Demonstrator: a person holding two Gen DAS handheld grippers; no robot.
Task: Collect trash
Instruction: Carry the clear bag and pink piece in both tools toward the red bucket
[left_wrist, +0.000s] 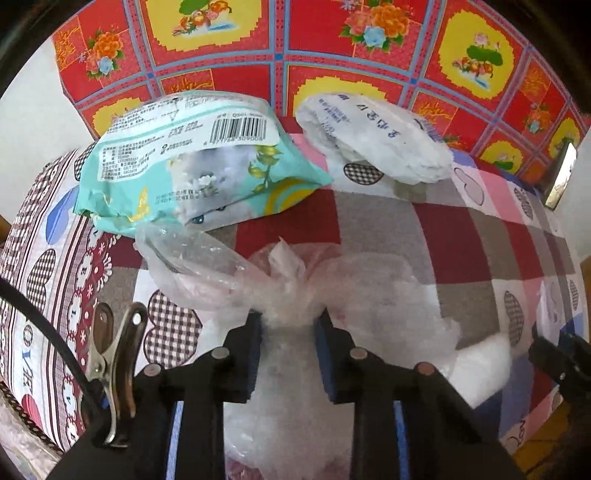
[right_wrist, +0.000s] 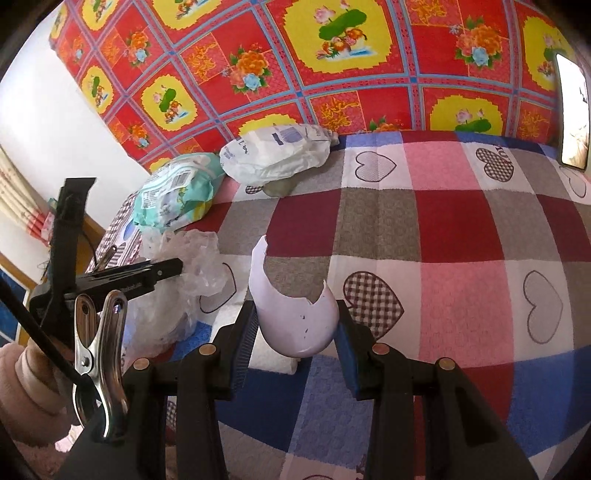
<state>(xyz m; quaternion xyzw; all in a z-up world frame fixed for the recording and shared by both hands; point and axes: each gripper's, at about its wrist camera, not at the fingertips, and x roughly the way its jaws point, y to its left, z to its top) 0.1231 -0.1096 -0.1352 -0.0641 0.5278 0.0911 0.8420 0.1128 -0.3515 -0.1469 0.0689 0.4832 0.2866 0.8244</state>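
We note the left tool (left_wrist: 288, 325) pinching a crumpled clear plastic bag (left_wrist: 295, 295) on the checked heart-print bed cover (right_wrist: 461, 236). Right tool (right_wrist: 297, 325) clamps a broken white eggshell-like shard (right_wrist: 291, 317). Beyond the bag: teal barcode-labelled wipes packet (left_wrist: 192, 162), print unreadable; white blue-lettered packet (left_wrist: 376, 140).

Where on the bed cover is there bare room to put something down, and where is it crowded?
Free: the checked bed cover right of the eggshell, up to the floral cloth. Crowded: the left side, with the teal packet, white packet and clear plastic bag.
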